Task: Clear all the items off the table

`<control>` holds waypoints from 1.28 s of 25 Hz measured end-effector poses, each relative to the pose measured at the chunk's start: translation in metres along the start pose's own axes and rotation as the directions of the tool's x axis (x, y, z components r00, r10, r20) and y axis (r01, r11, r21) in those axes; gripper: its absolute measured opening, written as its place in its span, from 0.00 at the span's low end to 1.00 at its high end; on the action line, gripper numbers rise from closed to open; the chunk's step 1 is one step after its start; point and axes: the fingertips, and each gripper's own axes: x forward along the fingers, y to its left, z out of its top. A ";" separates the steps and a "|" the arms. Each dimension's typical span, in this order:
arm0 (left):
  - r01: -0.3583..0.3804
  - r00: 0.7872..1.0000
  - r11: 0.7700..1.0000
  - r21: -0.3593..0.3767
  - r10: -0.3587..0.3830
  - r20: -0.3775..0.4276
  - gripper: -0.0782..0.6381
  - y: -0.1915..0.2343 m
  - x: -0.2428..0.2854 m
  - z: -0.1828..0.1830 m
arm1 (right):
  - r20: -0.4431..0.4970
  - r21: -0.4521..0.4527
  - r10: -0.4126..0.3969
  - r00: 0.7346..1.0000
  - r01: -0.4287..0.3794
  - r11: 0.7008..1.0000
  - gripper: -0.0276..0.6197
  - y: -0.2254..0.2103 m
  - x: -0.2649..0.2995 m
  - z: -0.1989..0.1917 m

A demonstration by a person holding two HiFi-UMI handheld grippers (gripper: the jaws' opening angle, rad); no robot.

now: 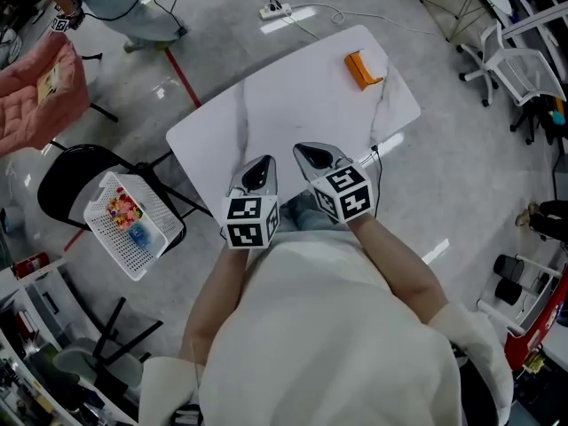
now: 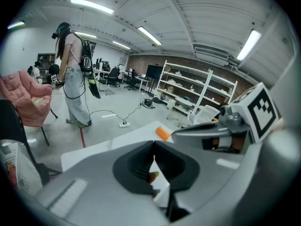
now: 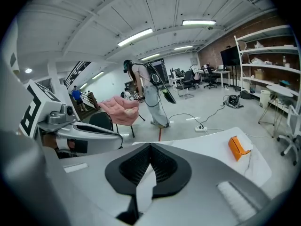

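Note:
One orange box-like item [image 1: 364, 67] lies near the far right corner of the white table [image 1: 266, 105]; it also shows in the left gripper view [image 2: 162, 133] and the right gripper view [image 3: 237, 147]. Both grippers hover side by side over the table's near edge, far from the item. My left gripper [image 1: 257, 174] [image 2: 154, 144] has its jaws together; a small coloured speck shows through the gap below the tips, and I cannot tell what it is. My right gripper [image 1: 319, 158] [image 3: 150, 145] is shut with nothing in it.
A white perforated basket [image 1: 155, 238] holding colourful items rests on a black chair left of the table. A pink chair [image 1: 35, 87] and a standing person [image 1: 124, 7] are at the far left. A power strip [image 1: 275, 10] and cables lie beyond the table. An office chair [image 1: 515, 65] stands at right.

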 end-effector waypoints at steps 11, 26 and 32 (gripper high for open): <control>-0.035 0.999 0.999 -0.029 0.036 0.013 0.12 0.015 0.005 0.006 | 0.006 -0.011 -0.003 1.000 0.003 1.000 0.04 -0.014 0.003 0.007; -0.165 0.984 0.977 -0.136 0.172 0.036 0.12 -0.029 0.083 0.036 | -0.016 -0.091 0.070 0.997 -0.071 0.993 0.04 -0.133 -0.008 0.027; -0.181 0.983 0.971 -0.153 0.185 0.011 0.12 -0.061 0.129 0.045 | -0.050 -0.090 0.053 0.997 -0.058 0.994 0.04 -0.194 -0.010 0.023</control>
